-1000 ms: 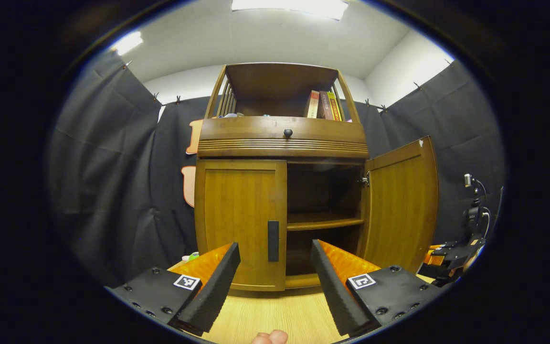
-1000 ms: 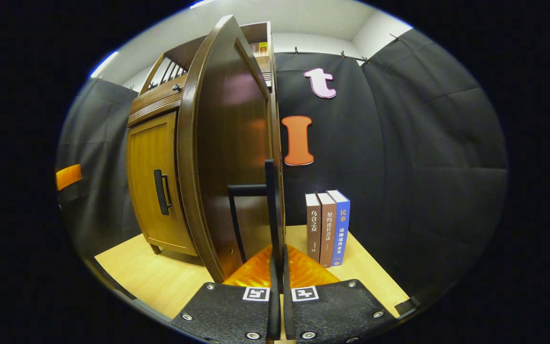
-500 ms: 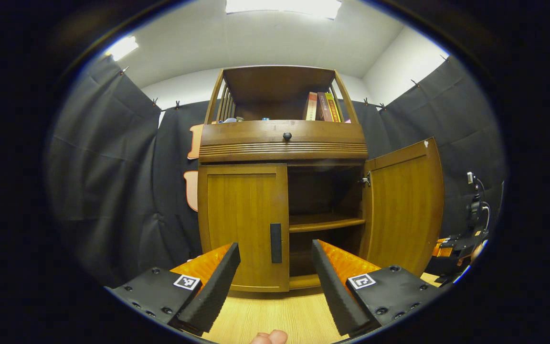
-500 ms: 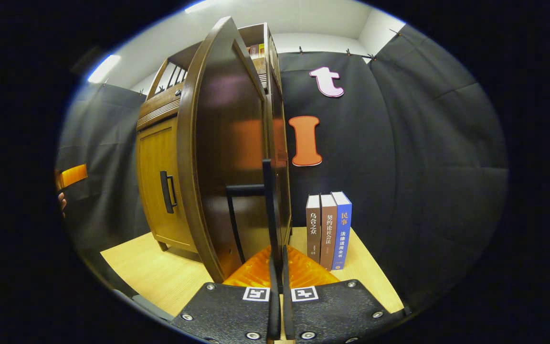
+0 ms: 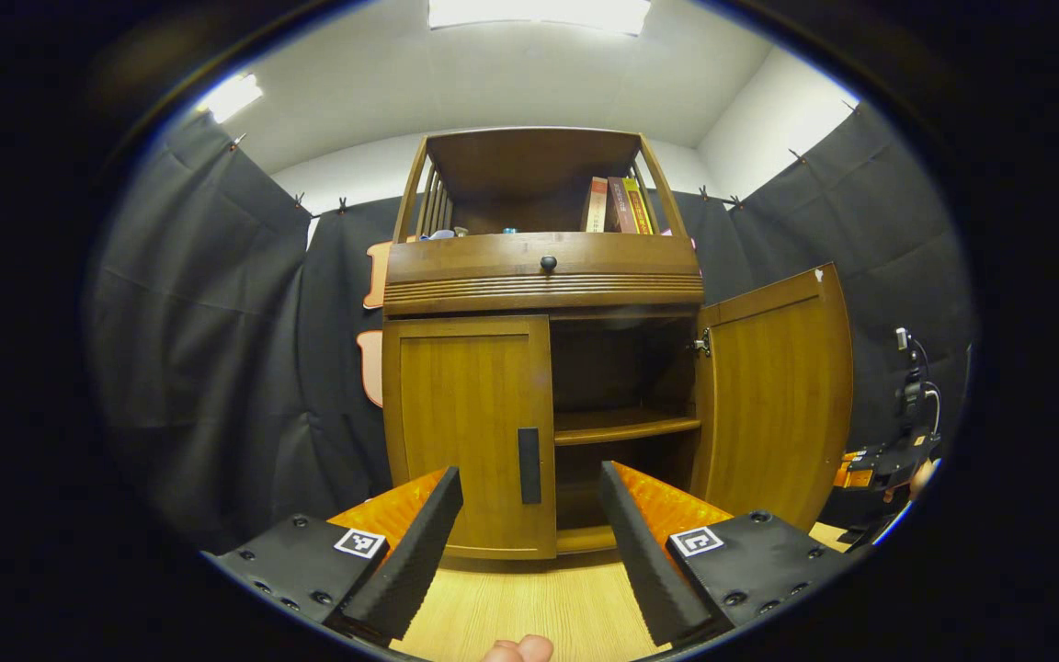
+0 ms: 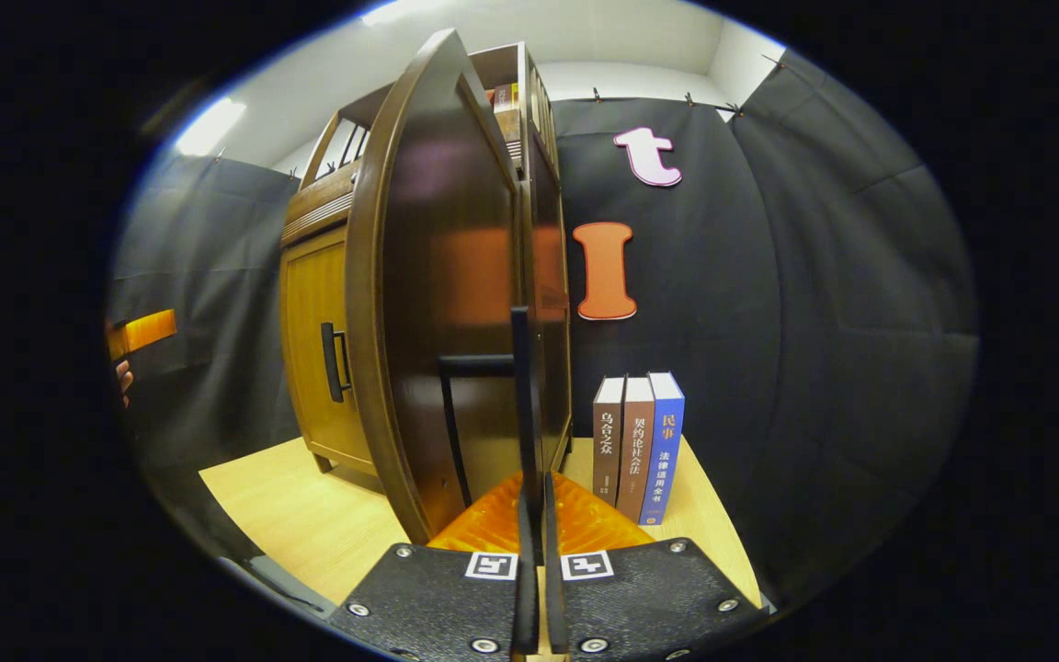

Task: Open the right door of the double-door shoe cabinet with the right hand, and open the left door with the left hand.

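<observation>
Where the left gripper view looks straight at the shoe cabinet [image 5: 543,276], we note its left door [image 5: 465,432] closed flush, black handle [image 5: 529,465] at its inner edge. Right door [image 5: 773,405] stands swung wide out on its hinge, baring the dark inside and one shelf [image 5: 626,426]. Left hand-held gripper [image 5: 529,538] hangs before the closed door with fingers [image 5: 415,552] spread well apart, nothing between them, clear of the handle. Cabinet stands on a pale wooden worktop [image 5: 539,607]. Above the doors, a drawer front with a round knob [image 5: 548,263]; on the top shelf, a few books [image 5: 617,204]. At far right edge, past the open door, we see part of the other hand-held gripper [image 5: 879,464].

Right gripper view: right hand-held gripper [image 6: 534,542] has its fingers drawn together on the thin black handle [image 6: 520,405] of the right door [image 6: 447,303], which rises edge-on just ahead, dark face toward us. Both pads press the handle's upright bar. Beyond the door's left edge, the closed left door [image 6: 323,368] with its handle [image 6: 335,361]. Three books [image 6: 638,446] stand upright on the worktop [image 6: 309,524] right of the cabinet, against the black cloth. At far left, an orange finger of the left hand-held gripper [image 6: 143,331], with a bit of a hand just below.
</observation>
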